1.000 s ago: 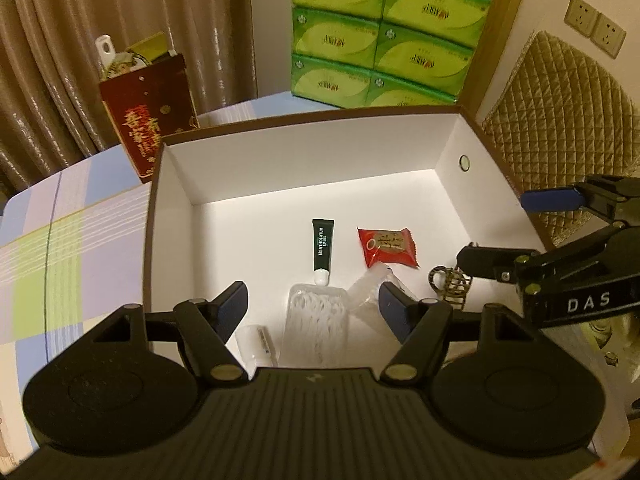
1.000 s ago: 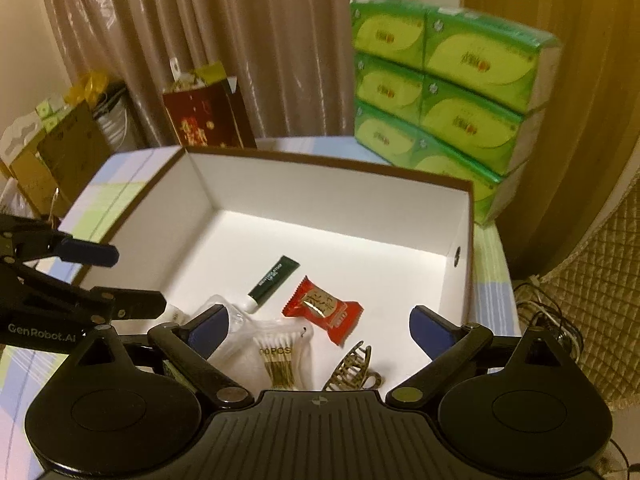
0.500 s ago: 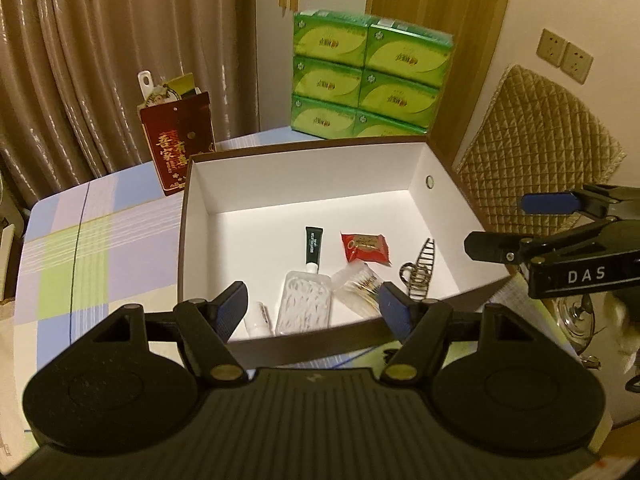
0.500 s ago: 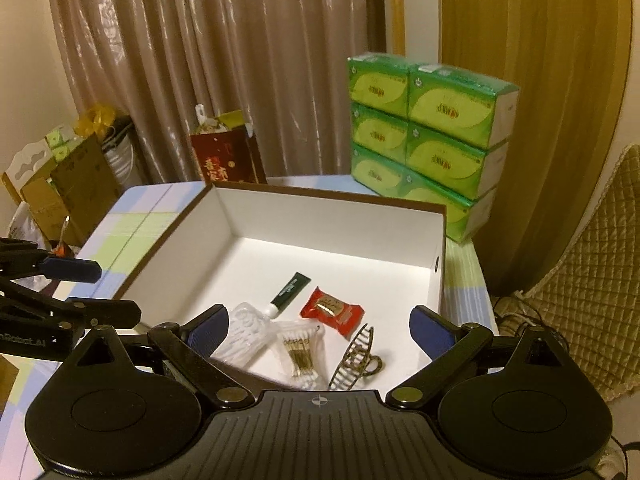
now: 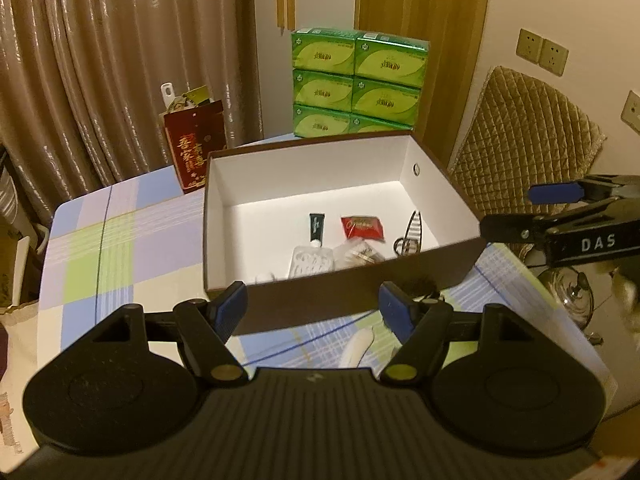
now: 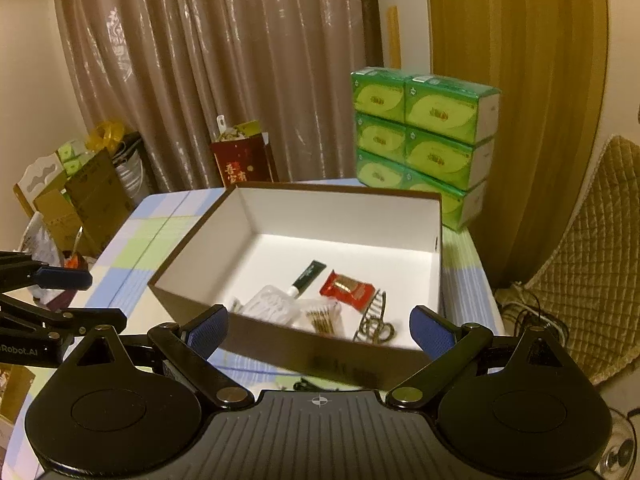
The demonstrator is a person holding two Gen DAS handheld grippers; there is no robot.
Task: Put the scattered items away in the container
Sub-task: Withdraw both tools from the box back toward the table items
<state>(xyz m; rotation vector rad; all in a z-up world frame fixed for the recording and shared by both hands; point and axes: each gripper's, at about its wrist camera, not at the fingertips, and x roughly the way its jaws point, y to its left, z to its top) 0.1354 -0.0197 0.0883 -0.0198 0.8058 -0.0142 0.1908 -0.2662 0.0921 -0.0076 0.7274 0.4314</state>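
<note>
The brown box (image 5: 224,200) with a white inside stands on the table. In it lie a dark green tube (image 5: 317,226), a red snack packet (image 5: 362,227), a metal hair claw (image 5: 410,236), a clear floss box (image 5: 310,260) and a bag of cotton swabs (image 5: 360,254). My left gripper (image 5: 314,312) hovers open and empty before the box's near wall. My right gripper (image 6: 320,330) is open and empty too, near the box's right corner. A white object (image 5: 358,346) and a dark fuzzy thing (image 5: 416,286) lie on the table in front of the box, partly hidden.
A red gift bag (image 5: 196,146) and stacked green tissue packs (image 5: 356,84) stand behind the box. A quilted chair back (image 5: 520,140) is to the right and cardboard boxes (image 6: 80,200) sit off the table's left. The checked tablecloth (image 5: 120,248) lies bare left of the box.
Both grippers have drawn back and up from over the box's inside to in front of its near wall. The jaws' widths look unchanged, and the items in the box have not moved.
</note>
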